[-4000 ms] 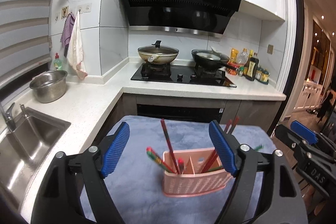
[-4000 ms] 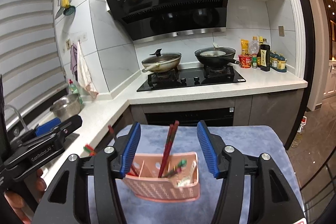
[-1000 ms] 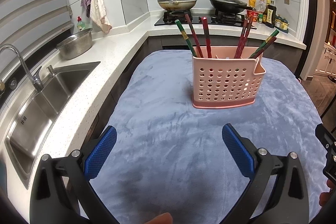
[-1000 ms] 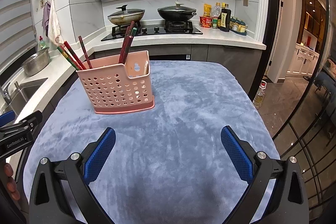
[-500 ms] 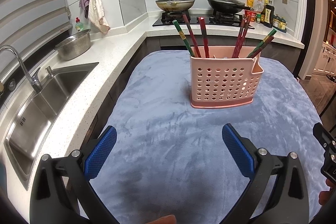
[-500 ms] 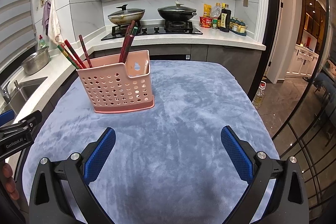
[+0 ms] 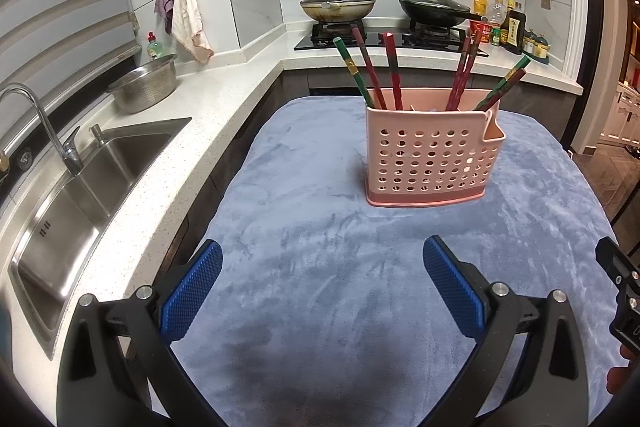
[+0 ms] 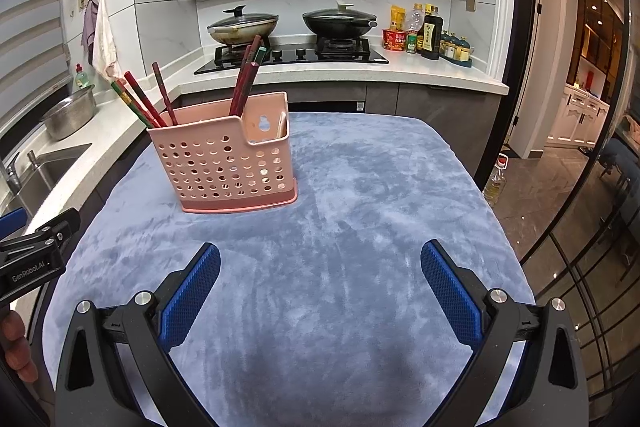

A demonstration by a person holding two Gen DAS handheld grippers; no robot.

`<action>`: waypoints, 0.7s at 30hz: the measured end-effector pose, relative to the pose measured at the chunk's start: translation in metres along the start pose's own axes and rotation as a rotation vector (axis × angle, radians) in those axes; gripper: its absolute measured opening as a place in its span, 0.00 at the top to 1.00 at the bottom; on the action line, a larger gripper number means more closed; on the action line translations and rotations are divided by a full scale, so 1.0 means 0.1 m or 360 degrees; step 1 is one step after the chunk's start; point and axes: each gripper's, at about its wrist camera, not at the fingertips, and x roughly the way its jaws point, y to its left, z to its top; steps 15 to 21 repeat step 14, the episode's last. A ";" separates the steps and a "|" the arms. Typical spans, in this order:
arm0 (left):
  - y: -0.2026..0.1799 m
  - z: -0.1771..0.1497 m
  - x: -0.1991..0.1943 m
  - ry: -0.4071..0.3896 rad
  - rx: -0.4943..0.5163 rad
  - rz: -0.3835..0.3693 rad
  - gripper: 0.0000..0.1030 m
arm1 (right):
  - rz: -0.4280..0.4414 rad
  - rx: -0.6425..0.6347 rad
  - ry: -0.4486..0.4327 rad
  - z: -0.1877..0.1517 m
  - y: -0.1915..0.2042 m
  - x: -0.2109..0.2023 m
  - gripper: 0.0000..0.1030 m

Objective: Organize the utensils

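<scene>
A pink perforated utensil holder (image 7: 432, 155) stands upright on the blue-grey cloth (image 7: 320, 267). It also shows in the right wrist view (image 8: 228, 167). Several red and green chopsticks (image 7: 374, 71) stick up out of its compartments, also seen from the right (image 8: 140, 99). My left gripper (image 7: 322, 287) is open and empty, low over the cloth, well in front of the holder. My right gripper (image 8: 320, 287) is open and empty, in front of and to the right of the holder.
A steel sink (image 7: 80, 187) with a tap and a metal bowl (image 7: 146, 89) lie on the counter to the left. A hob with two pans (image 8: 292, 23) and bottles (image 8: 430, 35) stand behind. The table's right edge drops to the floor, where a bottle (image 8: 496, 179) stands.
Since four seconds ago both grippers have drawn back from the holder and down to the near cloth. In the last second the left one has edged slightly; the right has not moved.
</scene>
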 end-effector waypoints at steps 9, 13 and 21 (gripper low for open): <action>-0.01 0.00 0.02 0.0010 0.0002 -0.0007 0.07 | 0.0001 0.0000 0.0005 0.00 0.00 0.01 0.06; -0.01 0.00 0.03 0.0010 0.0008 -0.0033 0.07 | 0.0004 0.0000 0.0013 0.00 -0.01 0.01 0.06; 0.00 0.00 0.02 0.0007 0.0008 -0.0038 0.07 | 0.0003 0.0002 0.0012 0.00 -0.01 0.01 0.06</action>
